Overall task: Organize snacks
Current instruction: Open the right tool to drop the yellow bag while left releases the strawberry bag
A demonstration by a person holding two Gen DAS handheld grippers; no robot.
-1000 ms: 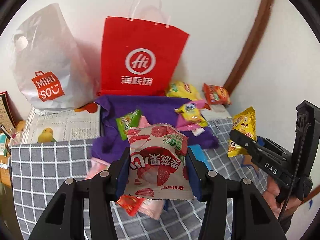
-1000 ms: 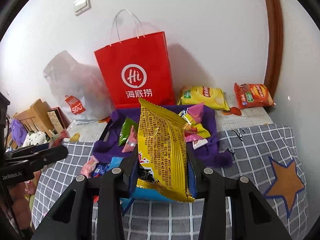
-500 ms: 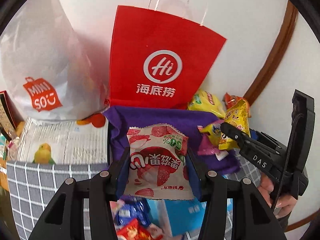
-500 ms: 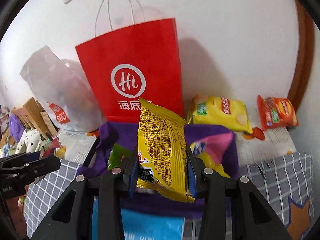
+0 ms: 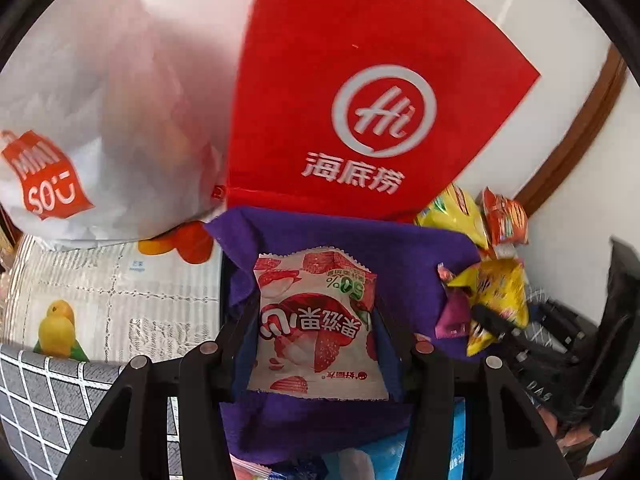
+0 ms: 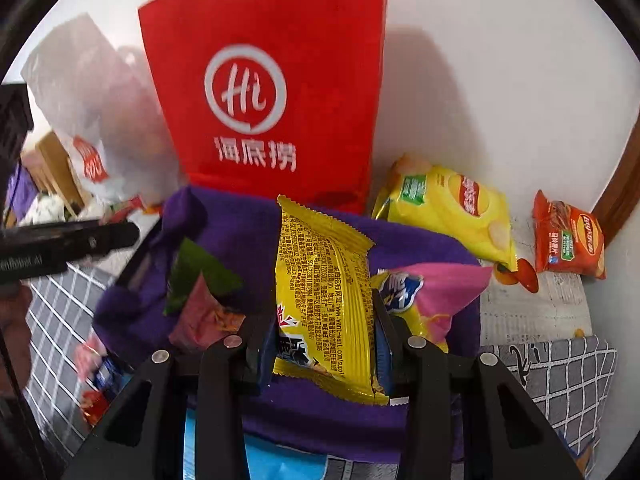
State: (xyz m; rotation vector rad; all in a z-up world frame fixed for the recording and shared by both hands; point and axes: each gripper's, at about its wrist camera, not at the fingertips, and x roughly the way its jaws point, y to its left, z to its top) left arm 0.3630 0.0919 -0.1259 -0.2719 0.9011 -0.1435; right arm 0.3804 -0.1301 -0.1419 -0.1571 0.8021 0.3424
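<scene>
My left gripper [image 5: 316,328] jaws clamped on white-and-red lychee candy packet [image 5: 316,320]. Right gripper [image 6: 324,320] jaws clamped on yellow crinkly snack packet [image 6: 324,300]. Both hang over purple cloth-lined box [image 6: 224,224]. Worry: slippery packets slide out early, land on counter.

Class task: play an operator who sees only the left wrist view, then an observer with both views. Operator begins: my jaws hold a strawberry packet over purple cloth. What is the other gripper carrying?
Observer: The right gripper is shut on a yellow packet, printed back facing the camera.
Operator: What lies in the cloth to its left?
Observer: A green packet and a pink packet, on the purple cloth.
Operator: How many chip bags stand by the wall?
Observer: Two: a yellow chip bag and an orange chip bag, apart.
</scene>
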